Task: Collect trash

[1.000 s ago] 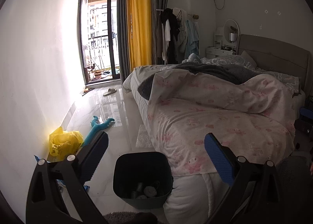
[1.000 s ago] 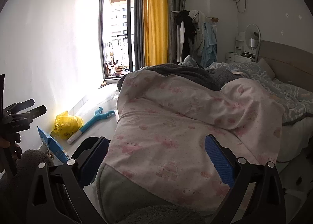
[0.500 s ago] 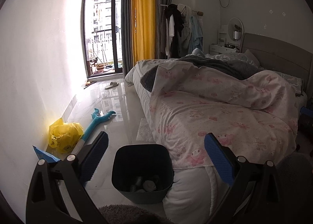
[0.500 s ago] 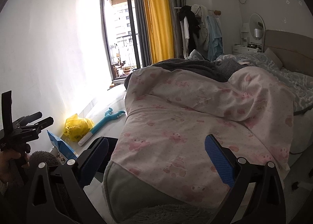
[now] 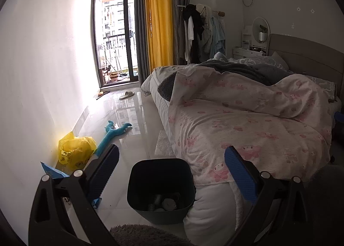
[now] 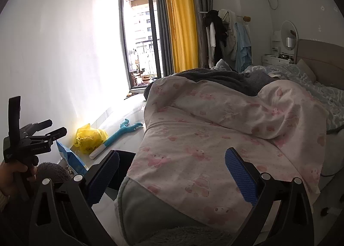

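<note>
My left gripper (image 5: 172, 172) is open and empty, hovering above and just short of a dark trash bin (image 5: 161, 188) on the floor at the bed's corner; a few small items lie in the bin's bottom. A crumpled yellow plastic bag (image 5: 75, 151) and a blue packet (image 5: 51, 171) lie by the left wall. My right gripper (image 6: 173, 176) is open and empty over the foot of the bed. In the right wrist view, a hand (image 6: 13, 172) holds the left gripper (image 6: 54, 126) at the far left, near the yellow bag (image 6: 89, 137) and blue packet (image 6: 71, 160).
A bed (image 5: 247, 121) with a pink patterned duvet fills the right side. A blue toy stick (image 5: 114, 132) and a bubble-wrap sheet (image 5: 164, 145) lie on the glossy floor. A slipper (image 5: 126, 94) sits near the balcony door. A grey fuzzy rug (image 5: 139, 235) lies below me.
Both views have drawn back and tilted up a little. The bin sits farther into the left wrist view, and the left gripper shows more fully in the right wrist view. Both grippers stayed open.
</note>
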A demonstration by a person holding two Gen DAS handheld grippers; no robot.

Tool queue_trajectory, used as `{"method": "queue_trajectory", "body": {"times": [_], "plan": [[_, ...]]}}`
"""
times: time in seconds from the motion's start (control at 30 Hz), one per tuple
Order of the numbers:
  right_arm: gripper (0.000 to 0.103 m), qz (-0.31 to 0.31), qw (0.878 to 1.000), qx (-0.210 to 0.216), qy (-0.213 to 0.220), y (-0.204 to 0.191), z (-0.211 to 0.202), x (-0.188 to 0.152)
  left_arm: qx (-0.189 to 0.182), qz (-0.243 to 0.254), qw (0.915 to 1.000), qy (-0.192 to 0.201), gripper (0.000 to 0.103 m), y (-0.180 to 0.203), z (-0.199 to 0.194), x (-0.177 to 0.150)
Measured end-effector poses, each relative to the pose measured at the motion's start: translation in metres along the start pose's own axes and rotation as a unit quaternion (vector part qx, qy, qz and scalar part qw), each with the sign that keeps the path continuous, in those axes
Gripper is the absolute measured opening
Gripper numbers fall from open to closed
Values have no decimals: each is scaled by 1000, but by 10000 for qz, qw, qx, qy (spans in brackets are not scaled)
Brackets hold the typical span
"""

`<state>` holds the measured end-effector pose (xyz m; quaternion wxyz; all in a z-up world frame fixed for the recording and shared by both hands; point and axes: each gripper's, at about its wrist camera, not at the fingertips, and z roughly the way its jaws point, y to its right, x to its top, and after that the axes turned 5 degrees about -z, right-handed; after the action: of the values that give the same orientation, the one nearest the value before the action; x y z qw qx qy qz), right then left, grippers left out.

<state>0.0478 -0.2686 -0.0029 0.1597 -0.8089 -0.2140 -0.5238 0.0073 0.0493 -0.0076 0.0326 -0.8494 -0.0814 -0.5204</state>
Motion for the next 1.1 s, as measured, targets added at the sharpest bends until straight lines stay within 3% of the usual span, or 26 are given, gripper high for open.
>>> {"method": "queue_trajectory", "body": {"times": [1.1], "plan": [[100, 5, 10000, 6, 3, 1, 0, 0, -52, -69, 10000, -12, 100, -3, 0, 1]]}}
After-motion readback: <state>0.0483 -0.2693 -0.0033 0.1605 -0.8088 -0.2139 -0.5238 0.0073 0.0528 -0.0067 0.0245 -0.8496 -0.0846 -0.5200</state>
